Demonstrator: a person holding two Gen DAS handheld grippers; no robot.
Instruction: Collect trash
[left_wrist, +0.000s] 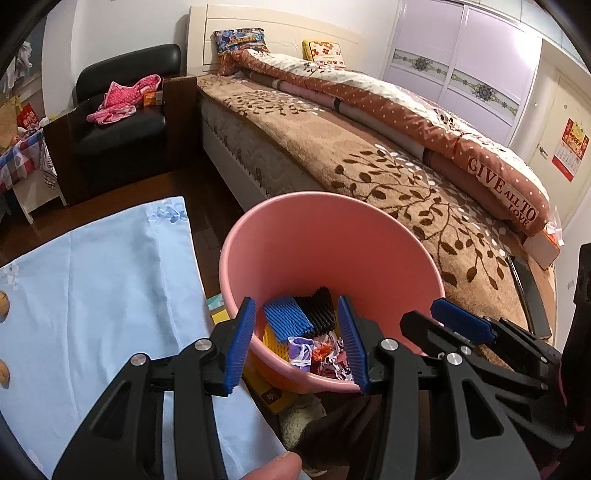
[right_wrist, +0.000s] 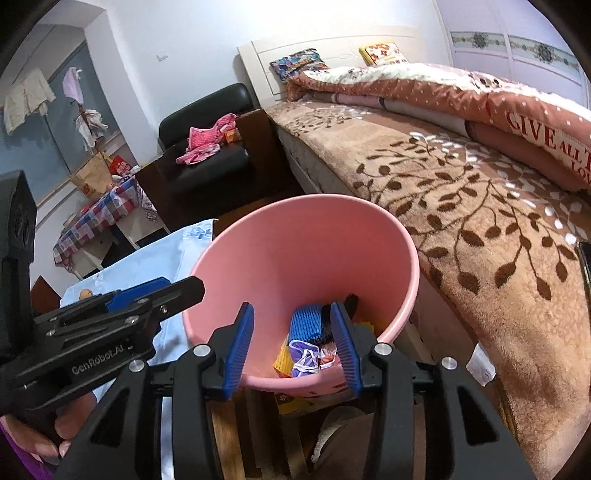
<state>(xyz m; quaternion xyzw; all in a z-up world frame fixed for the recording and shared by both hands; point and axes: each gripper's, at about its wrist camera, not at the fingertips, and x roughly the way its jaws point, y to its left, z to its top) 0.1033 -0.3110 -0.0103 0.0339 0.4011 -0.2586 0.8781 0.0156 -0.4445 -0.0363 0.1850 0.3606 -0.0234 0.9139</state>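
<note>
Left wrist: left gripper (left_wrist: 299, 345) spread above pink bin (left_wrist: 295, 229); right gripper (right_wrist: 291, 347) likewise.

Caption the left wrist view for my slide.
Open left gripper poised over the pink trash bucket holding foam nets and wrappers, beside the bed, with the right gripper alongside.

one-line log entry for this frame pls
left gripper: open, empty | right gripper: open, empty | both above pink bin | bin holds foam nets, wrappers
</note>
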